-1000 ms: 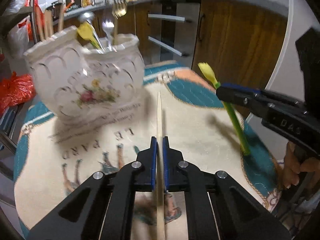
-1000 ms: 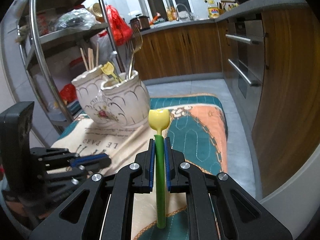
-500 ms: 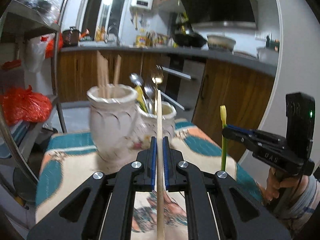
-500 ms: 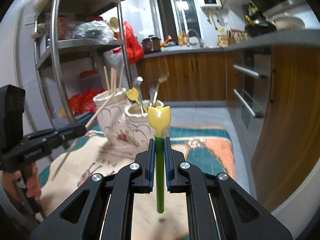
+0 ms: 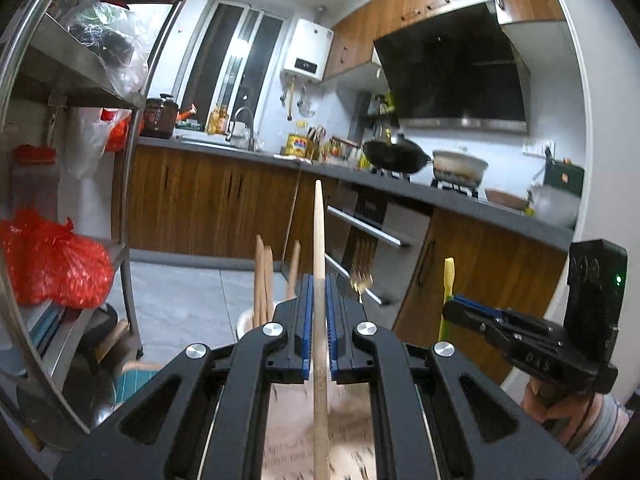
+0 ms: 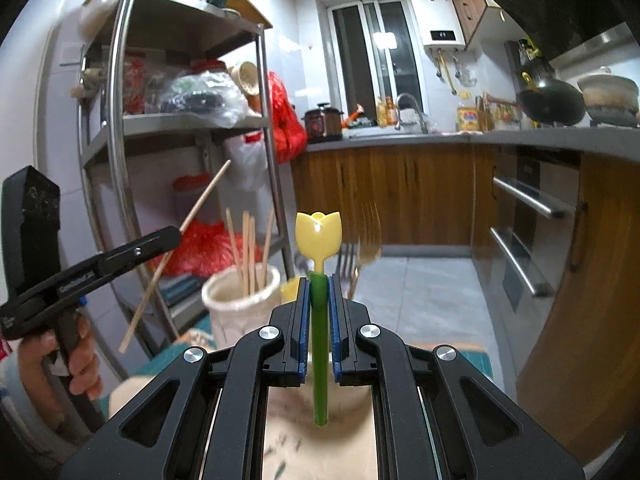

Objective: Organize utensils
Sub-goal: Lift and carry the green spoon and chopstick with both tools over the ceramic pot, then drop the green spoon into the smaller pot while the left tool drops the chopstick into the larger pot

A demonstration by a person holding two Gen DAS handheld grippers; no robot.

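the sort is partly done: several wooden chopsticks (image 6: 250, 250) already stand in the white ceramic holder (image 6: 240, 308), with forks (image 6: 352, 264) just behind. the left gripper (image 5: 319, 320) has its jaws clamped on one more chopstick (image 5: 319, 240), and the right gripper (image 6: 319, 320) on a green tulip-topped utensil (image 6: 319, 240), both held up in the air and not yet dropped in.

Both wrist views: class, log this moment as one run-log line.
left gripper: shut on chopstick | right gripper: shut on tulip utensil | white holder: holds chopsticks
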